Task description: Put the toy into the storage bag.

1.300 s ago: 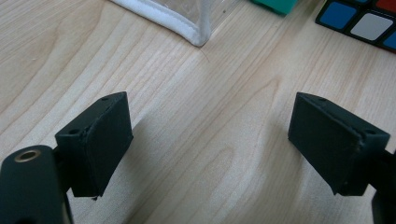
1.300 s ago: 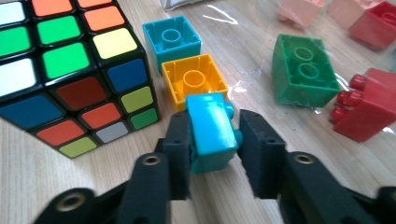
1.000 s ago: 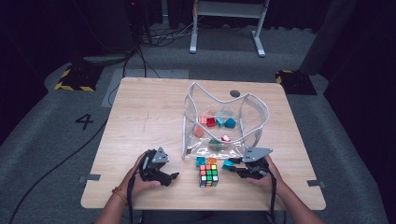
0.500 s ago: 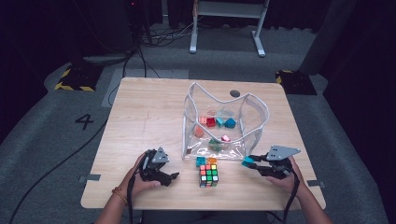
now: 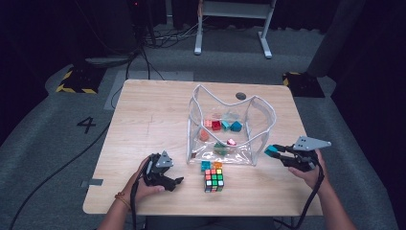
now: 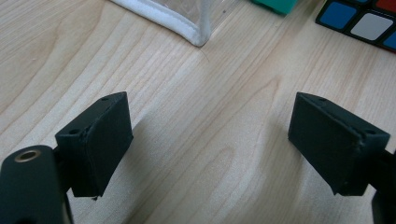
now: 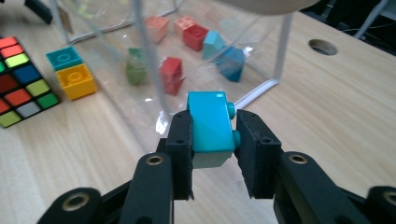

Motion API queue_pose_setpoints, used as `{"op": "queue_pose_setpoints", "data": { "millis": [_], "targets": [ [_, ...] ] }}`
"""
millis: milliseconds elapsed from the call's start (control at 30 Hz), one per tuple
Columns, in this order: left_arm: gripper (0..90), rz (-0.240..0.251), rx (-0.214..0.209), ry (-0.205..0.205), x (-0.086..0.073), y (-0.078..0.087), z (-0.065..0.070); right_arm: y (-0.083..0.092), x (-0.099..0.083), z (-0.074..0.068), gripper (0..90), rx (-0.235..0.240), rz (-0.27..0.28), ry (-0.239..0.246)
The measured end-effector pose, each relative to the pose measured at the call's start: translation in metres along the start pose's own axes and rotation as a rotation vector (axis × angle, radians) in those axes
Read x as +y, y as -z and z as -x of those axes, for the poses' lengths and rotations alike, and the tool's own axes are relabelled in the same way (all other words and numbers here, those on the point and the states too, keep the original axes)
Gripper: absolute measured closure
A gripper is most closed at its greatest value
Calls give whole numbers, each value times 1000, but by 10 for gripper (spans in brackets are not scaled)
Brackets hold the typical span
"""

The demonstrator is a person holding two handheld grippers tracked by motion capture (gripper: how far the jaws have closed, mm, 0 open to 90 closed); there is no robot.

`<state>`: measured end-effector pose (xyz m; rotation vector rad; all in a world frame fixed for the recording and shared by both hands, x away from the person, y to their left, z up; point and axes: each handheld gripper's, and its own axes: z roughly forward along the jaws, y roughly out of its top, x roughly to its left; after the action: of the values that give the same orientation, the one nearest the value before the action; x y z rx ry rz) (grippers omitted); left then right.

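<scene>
My right gripper (image 5: 275, 152) (image 7: 212, 133) is shut on a teal toy brick (image 7: 210, 123) (image 5: 271, 151), held just above the table to the right of the clear plastic bag (image 5: 230, 129). Inside the bag lie several coloured bricks, among them a red one (image 5: 216, 125) and a blue one (image 5: 235, 126). A teal brick (image 5: 206, 166) and an orange brick (image 5: 217, 166) sit on the table in front of the bag, beside a puzzle cube (image 5: 214, 180). Near the front left, my left gripper (image 5: 176, 182) (image 6: 208, 140) rests open on the wood with nothing between its jaws.
The wooden table (image 5: 153, 120) has a round cable hole (image 5: 241, 96) behind the bag. The bag's white-trimmed corner (image 6: 196, 37) lies just ahead of the left gripper. A white frame stand (image 5: 232, 24) is on the floor beyond the table.
My right gripper has carried the teal brick to the right and slightly up, away from the puzzle cube to the bag's right side. The left gripper has stayed put.
</scene>
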<state>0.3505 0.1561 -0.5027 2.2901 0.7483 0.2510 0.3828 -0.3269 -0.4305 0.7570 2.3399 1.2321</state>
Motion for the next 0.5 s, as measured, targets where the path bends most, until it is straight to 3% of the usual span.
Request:
{"op": "queue_pose_setpoints", "data": {
  "millis": [233, 500],
  "targets": [
    [137, 0, 0, 0, 0, 0, 0, 8, 16, 27, 683, -46, 11, -32],
    [137, 1, -1, 0, 0, 0, 0, 19, 50, 55, 684, -121, 38, -33]
  ]
}}
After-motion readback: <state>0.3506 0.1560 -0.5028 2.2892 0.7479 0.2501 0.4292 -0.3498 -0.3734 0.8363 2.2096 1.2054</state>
